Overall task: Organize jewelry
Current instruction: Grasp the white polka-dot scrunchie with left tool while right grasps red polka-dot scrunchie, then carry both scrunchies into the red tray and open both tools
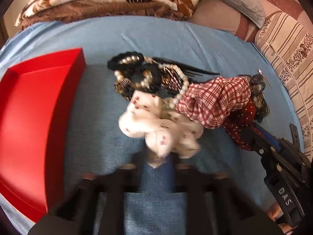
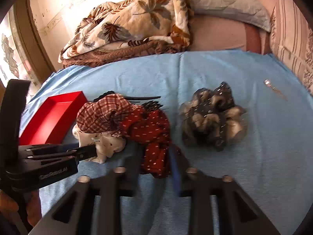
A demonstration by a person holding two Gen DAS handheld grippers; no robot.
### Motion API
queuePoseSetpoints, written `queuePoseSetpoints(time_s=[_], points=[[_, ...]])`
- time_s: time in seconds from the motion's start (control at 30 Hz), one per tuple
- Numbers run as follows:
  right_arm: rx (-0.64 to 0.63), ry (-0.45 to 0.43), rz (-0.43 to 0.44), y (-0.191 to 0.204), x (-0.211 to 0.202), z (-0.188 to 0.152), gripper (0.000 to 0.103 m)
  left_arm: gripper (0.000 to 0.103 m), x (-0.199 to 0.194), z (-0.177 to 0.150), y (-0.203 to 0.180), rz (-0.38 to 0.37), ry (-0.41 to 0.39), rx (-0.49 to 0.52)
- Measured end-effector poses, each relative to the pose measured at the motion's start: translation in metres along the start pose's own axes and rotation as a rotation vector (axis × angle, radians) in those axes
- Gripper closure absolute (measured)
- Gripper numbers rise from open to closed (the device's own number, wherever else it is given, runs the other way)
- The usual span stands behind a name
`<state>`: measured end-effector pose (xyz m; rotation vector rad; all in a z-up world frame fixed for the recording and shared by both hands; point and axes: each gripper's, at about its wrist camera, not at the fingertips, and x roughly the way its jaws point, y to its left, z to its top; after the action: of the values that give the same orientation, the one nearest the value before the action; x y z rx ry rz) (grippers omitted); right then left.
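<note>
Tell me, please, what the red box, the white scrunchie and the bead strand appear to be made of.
Red box: probably stiff cardboard, with a matte, smooth finish and sharp folded edges.
White scrunchie: soft woven fabric, gathered into folds, with small dark prints.
Bead strand: glossy round pearl-like beads; whether real or plastic cannot be told.

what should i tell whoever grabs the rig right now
Left gripper: at the white scrunchie, jaws around its near edge; blur hides whether it is clamped.
Right gripper: open around the red dotted scrunchie, not closed.
Red tray: to the left, nothing visible inside.
Plaid scrunchie, pearl strand and dark beaded pieces are piled together; grey scrunchie lies apart to the right.
Done: nothing sorted yet. Left: everything.
</note>
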<state>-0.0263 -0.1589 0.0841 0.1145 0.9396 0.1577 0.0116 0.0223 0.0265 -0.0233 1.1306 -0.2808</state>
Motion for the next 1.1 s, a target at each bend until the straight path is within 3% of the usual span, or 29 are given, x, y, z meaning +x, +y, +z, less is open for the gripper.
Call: queuePoseSetpoints(time_s=[0.27,0.53,0.67,0.8,1.0,1.1], points=[[0.03,-0.011,0.039,-0.001,-0.01,-0.004,0.091,0.098,-0.041,-0.011,-0.004,0.036,-0.075,0.005],[0.049,-0.066,0.031,0.005,-0.054,-0.012,0.092,0.098,-0.103,-0.027,0.013,0.049,-0.161,0.007],[0.053,-0.087,0.046,0.013,-0.08,-0.01,0.092,0.098,-0.133,-0.033,0.033,0.079,-0.215,0.004],[0.035,-0.081,0.077,0.028,-0.091,-0.001,0.092,0.098,-0.155,-0.034,0.06,0.167,-0.265,0.03],[-0.003,-0.044,0.184,0.077,-0.079,0.024,0.092,0.098,-0.164,-0.02,0.123,0.276,-0.263,-0.003],[-0.027,-0.009,0.24,0.109,-0.059,0.039,0.092,0.098,-0.156,-0.007,0.157,0.295,-0.246,-0.052]])
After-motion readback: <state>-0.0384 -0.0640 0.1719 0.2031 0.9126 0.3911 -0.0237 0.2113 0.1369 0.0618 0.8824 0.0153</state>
